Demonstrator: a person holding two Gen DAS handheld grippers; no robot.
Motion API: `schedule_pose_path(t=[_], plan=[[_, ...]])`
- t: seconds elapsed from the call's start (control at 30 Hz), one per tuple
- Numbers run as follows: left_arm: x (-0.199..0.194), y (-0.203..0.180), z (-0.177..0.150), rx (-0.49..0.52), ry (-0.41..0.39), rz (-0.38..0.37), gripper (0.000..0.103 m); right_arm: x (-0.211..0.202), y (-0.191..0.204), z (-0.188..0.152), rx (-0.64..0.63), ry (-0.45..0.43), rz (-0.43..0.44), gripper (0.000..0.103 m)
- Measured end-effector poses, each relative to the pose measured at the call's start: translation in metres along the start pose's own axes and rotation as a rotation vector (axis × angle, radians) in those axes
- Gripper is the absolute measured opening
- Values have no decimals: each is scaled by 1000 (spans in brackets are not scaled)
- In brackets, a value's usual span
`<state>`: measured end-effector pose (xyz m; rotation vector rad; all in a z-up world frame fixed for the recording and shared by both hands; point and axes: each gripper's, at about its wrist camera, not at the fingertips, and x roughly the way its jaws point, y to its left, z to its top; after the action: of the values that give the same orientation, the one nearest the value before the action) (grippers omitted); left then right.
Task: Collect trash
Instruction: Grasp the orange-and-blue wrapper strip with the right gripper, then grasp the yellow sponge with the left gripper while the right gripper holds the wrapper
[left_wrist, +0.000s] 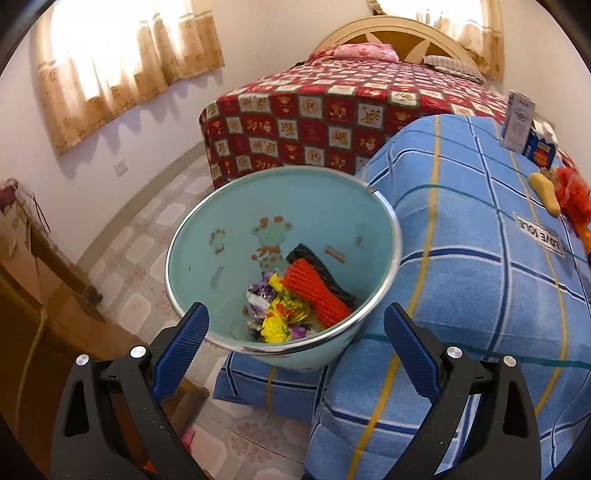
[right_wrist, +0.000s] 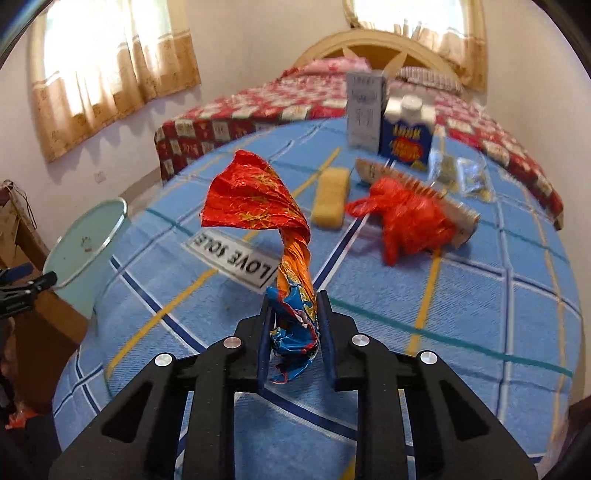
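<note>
Right hand-held gripper (right_wrist: 293, 314) has its blue pads pinched onto the crumpled blue end of a twisted foil wrapper (right_wrist: 258, 206), whose red and orange part rises from the jaws and fans out above the blue checked blanket (right_wrist: 480, 295). That blanket covers the surface where the remaining litter lies: a yellow sponge (right_wrist: 330, 195), a crumpled red plastic bag (right_wrist: 406, 221) lying against a comb-like toothed strip (right_wrist: 424, 188), a tall grey carton (right_wrist: 364, 110) and a blue carton with a white cap (right_wrist: 406, 133) standing side by side, and some clear crinkled plastic (right_wrist: 465, 177) just beyond. A white label reading LOVE SOLE (right_wrist: 232, 258) is sewn onto the blanket near the wrapper.

Left hand-held gripper (left_wrist: 295, 325) stands with its jaws wide apart, nothing between them, hovering over the near rim of a pale blue plastic bin (left_wrist: 229, 229) that sits against the blanket's edge. Inside the bin lie a red ribbed piece (left_wrist: 314, 295), a black plastic scrap (left_wrist: 314, 258) and a bundle of yellow and purple wrappers (left_wrist: 273, 314). Behind it all stands a bed with a red patterned cover (left_wrist: 314, 122).
</note>
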<state>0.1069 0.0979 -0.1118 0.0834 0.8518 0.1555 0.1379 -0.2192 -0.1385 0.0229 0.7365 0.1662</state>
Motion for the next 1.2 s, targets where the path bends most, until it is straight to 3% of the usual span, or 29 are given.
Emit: schedule_pose_path(t=[0.2,0.47,0.67,0.83,1.2], plan=[[-12,-48,16,66,-45,-44,94,-23,-27,6,22,-61,-107,23],[-20,-146,57,138,-119,-137,94,-19,-108,13,112,-62,-284,23],[-6,-219,84,186,-135,-168,94,-3,-144,15,155,-27,-321,23],[19,-267,100,215,-98,-175,94,6,-167,18,178,-4,-331,23],[49,-311,114,234,-37,-184,94,21,-181,17,195,29,-306,24]])
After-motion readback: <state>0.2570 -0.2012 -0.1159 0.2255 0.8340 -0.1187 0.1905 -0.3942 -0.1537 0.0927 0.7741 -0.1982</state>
